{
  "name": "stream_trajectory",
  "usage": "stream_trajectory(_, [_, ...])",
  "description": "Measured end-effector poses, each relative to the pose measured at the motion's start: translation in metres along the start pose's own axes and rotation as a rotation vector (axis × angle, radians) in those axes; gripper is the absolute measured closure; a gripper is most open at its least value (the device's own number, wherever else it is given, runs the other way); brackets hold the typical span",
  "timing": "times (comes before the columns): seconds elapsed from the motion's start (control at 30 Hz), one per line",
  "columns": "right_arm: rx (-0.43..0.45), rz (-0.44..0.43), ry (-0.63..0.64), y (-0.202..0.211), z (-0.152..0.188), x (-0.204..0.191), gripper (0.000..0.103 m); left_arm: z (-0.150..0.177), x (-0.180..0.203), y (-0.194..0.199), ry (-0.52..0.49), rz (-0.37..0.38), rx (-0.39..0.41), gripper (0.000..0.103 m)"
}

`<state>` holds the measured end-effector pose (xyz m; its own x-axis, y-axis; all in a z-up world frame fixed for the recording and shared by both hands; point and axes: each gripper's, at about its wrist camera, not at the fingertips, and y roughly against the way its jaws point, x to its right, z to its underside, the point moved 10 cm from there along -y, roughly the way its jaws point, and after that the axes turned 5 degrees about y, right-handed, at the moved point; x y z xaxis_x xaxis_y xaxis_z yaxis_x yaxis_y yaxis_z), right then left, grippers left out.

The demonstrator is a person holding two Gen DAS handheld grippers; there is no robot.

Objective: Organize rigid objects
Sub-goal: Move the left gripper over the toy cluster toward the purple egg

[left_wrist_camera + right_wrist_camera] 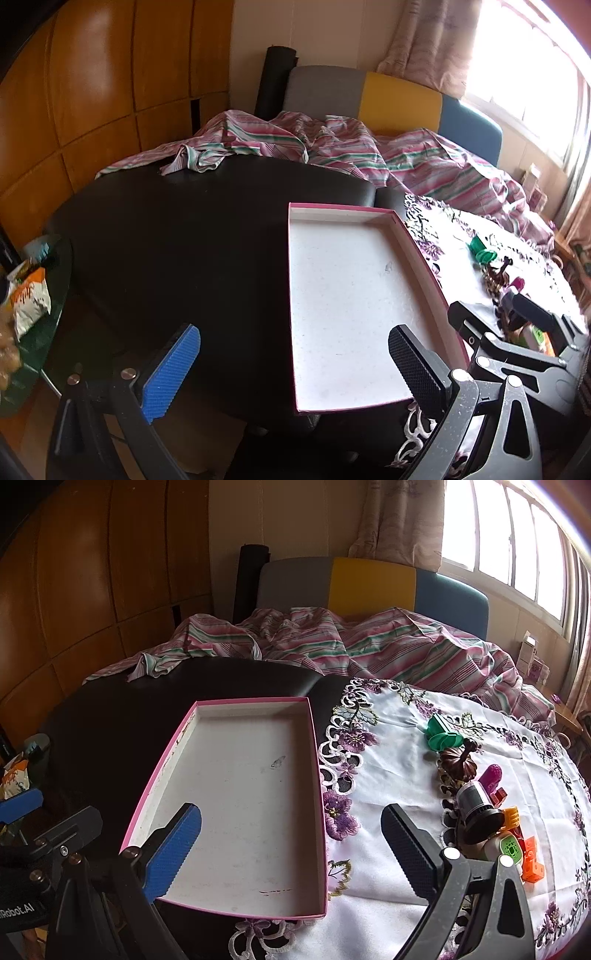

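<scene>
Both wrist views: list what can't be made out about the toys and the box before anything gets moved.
- Toy pile, left wrist view: mostly hidden behind the right gripper; overexposed by window glare.
- White and green toy, right wrist view: lower part covered by the gripper's frame; what it is stays unclear.
- Orange blocks, right wrist view: count unclear, they overlap.
- Pink box, right wrist view: near-left corner hidden by the blue finger.

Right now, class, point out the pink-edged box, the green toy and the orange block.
pink-edged box [312, 775], right wrist view, right wall.
green toy [441, 734], right wrist view, its middle.
orange block [533, 871], right wrist view, front face.
</scene>
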<state>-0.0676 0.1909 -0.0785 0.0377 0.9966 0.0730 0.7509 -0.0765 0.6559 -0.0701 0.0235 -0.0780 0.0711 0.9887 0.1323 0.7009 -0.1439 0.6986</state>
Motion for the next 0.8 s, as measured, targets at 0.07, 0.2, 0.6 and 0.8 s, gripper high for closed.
stream_trajectory(0.07, [-0.001, 0.001, -0.002, 0.000, 0.000, 0.003, 0.003, 0.001, 0.003, 0.001, -0.016, -0.008, 0.005, 0.000])
stream_trajectory(0.2, [0.008, 0.012, -0.008, 0.003, -0.001, 0.016, 0.003, 0.003, 0.006, 0.000, -0.026, 0.013, -0.006, 0.000])
stream_trajectory(0.6, [-0.077, 0.034, -0.357, 0.015, 0.025, 0.177, 0.003, 0.002, 0.075, -0.008, -0.197, 0.177, -0.050, 0.000])
stream_trajectory(0.8, [-0.095, 0.084, -0.602, 0.033, 0.059, 0.266, 0.003, 0.009, 0.143, -0.011, -0.282, 0.333, -0.104, 0.000])
